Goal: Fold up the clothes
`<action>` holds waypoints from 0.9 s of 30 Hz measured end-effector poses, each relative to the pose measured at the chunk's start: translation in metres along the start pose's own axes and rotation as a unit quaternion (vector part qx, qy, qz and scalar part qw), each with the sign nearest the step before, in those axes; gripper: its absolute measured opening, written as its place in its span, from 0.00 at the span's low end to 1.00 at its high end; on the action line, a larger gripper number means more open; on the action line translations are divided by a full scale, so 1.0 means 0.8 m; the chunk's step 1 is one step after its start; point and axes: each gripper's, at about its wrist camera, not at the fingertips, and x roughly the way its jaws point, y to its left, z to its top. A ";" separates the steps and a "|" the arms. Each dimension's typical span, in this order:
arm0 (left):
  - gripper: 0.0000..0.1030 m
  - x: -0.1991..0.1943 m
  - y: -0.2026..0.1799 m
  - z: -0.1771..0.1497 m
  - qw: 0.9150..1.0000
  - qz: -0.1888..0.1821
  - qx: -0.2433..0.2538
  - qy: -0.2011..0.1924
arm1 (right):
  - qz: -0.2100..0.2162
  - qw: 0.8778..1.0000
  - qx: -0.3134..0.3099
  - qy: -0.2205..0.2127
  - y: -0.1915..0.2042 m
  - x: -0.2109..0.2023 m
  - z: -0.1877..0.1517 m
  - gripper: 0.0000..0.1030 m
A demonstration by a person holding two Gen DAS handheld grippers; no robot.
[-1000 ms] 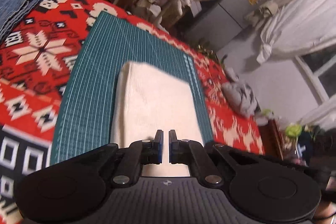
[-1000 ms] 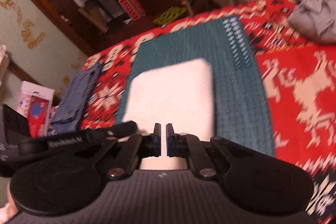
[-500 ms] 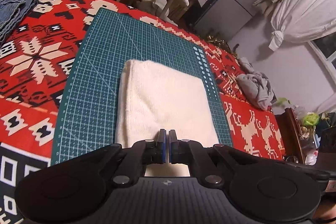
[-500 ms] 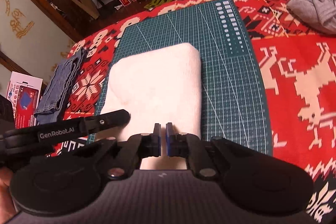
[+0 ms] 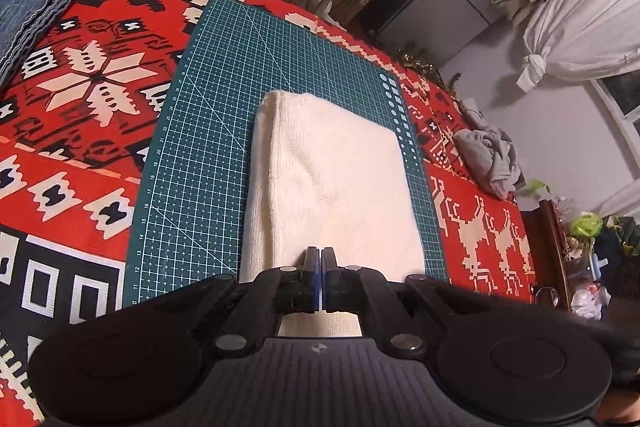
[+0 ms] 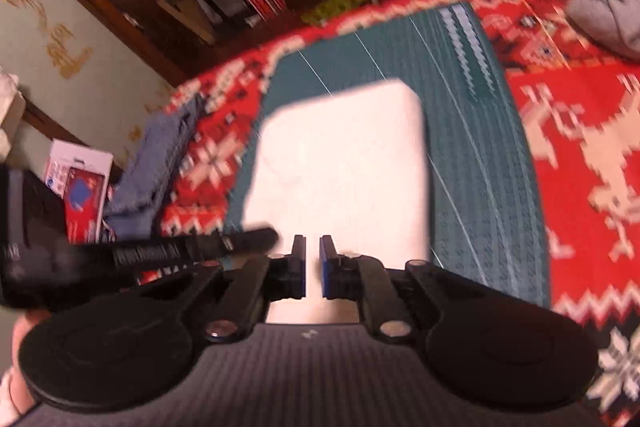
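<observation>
The white cloth [image 5: 332,183] lies folded flat toward the right edge of the green mat [image 5: 208,131], likely squared for stacking. The left gripper [image 5: 320,265] is clenched empty above its near edge; the right gripper [image 6: 313,261] is slightly parted, holding nothing.

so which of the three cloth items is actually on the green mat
The cream folded cloth, lying inside the green cutting mat. The blue denim piece and the crumpled grey garment both sit off the mat on the red patterned cover.
</observation>
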 end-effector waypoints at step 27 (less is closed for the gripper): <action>0.07 -0.052 0.064 -0.039 0.995 -0.062 -0.081 0.024 | -0.007 0.999 -0.022 0.028 0.012 -0.036 -0.012 0.09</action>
